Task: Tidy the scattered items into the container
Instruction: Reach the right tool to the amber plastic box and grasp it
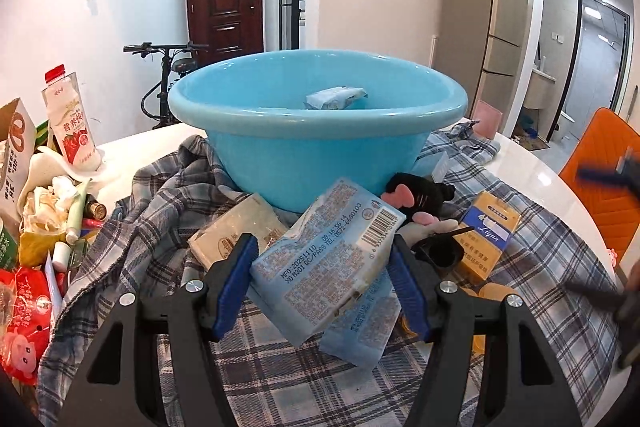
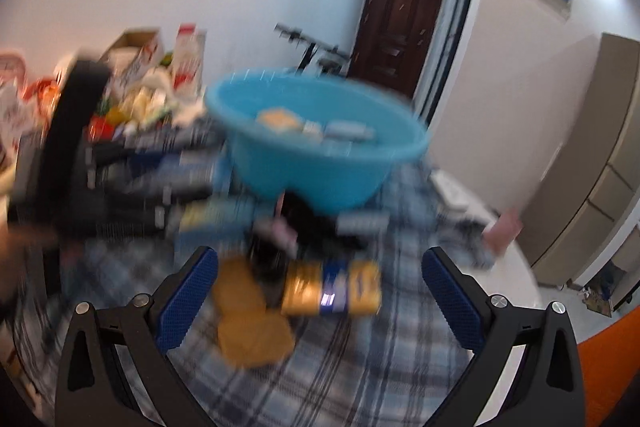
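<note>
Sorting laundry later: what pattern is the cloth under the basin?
Grey-blue plaid cloth; left wrist view.

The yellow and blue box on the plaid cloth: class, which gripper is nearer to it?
Right. The right gripper is open with the yellow and blue box lying between its fingers; the left gripper, shut on a pale blue packet, sits off to the box's left.

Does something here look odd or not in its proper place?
Yes. The blue basin stands on a crumpled plaid shirt used like a tablecloth, not on the bare table. The light-blue packet sits tilted between the left gripper fingers, and snacks lie scattered around it.
</note>
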### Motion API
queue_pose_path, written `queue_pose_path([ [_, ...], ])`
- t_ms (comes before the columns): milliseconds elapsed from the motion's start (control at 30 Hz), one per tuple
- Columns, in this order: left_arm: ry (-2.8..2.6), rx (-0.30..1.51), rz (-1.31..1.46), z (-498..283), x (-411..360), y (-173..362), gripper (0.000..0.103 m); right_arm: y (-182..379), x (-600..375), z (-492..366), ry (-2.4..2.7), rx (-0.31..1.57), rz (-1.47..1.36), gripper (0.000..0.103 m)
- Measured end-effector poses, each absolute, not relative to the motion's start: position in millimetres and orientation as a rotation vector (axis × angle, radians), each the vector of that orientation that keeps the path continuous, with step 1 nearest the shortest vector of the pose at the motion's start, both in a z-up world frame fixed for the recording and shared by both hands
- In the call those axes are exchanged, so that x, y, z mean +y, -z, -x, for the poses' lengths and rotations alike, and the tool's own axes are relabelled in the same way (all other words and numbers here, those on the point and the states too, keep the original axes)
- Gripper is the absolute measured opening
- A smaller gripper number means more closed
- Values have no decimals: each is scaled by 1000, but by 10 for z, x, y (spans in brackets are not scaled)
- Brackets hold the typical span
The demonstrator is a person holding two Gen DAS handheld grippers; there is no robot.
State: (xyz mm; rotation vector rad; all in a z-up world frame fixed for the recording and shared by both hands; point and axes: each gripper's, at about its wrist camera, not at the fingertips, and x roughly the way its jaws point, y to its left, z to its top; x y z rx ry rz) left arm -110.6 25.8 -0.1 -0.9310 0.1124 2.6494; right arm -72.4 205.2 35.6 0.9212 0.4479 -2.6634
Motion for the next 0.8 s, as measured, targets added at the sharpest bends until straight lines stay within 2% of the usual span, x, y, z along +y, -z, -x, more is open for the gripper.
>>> queue_pose_path([
  [167, -2646, 135, 926, 1077, 300, 6, 64, 189, 1946, 741, 2495, 579, -1042, 103],
  [567, -2651, 138, 935, 1080, 288, 12, 65, 475, 1915, 992, 2322, 438, -1128, 103],
  [633, -2651, 139, 936, 1082, 284, 13, 65, 500, 1935, 1004, 2302, 396, -1136, 100],
  [700, -2648, 140, 938, 1081, 286, 16, 65, 528, 1934, 1011, 2294, 388, -1146, 90],
  [800, -2644, 141, 941, 1075, 294, 22, 65, 550, 1937, 1000, 2282, 375, -1152, 82],
])
